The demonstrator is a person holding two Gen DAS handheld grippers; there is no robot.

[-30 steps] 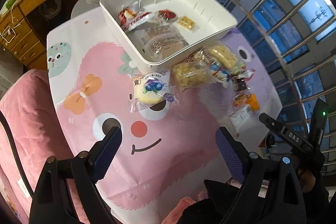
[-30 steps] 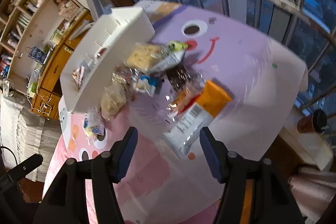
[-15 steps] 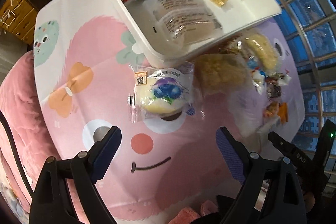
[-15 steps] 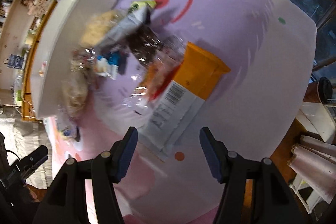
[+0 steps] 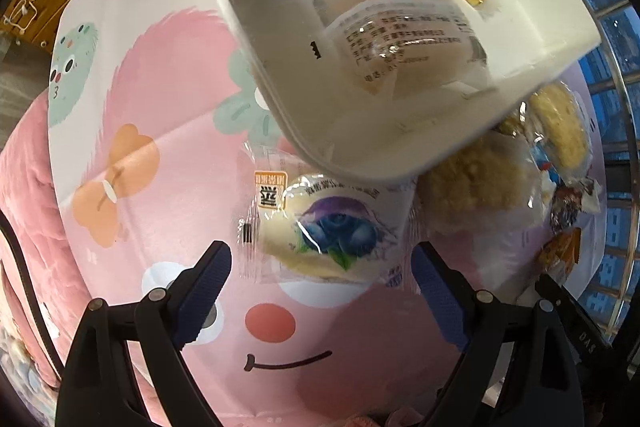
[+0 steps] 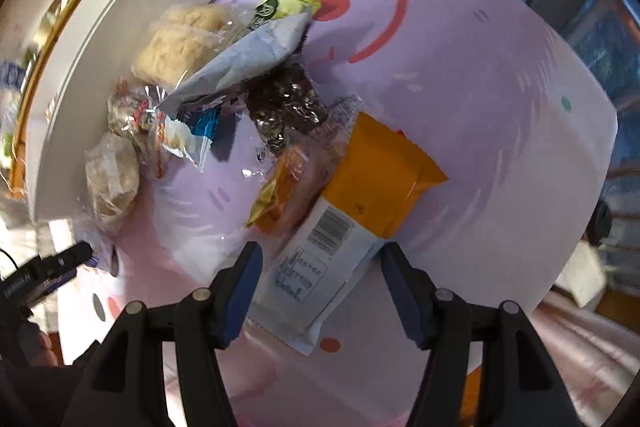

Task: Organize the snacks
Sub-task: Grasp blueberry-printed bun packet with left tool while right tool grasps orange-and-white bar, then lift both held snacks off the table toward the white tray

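My left gripper (image 5: 320,283) is open, its blue pads either side of a clear-wrapped blueberry bun (image 5: 328,231) lying on the pink cartoon tablecloth just in front of a white tray (image 5: 352,151). The tray holds several packets, among them a large clear bread pack (image 5: 400,27). My right gripper (image 6: 320,287) is open and straddles the white end of an orange-and-white snack packet (image 6: 352,211). Behind the packet lies a heap of snacks: a dark foil one (image 6: 284,107), a grey bag (image 6: 248,59) and a crumbly cake (image 6: 180,39).
The tray's outer wall (image 6: 100,59) runs along the left in the right wrist view. More wrapped cakes (image 5: 476,179) lie to the right of the tray's corner. The table edge (image 6: 592,187) drops off at right, with window bars beyond. A pink cushion (image 5: 24,187) lies at left.
Both grippers have come down and closer to the table. The blueberry bun now sits between the left pads, and the orange-and-white packet between the right pads. Both stay open.
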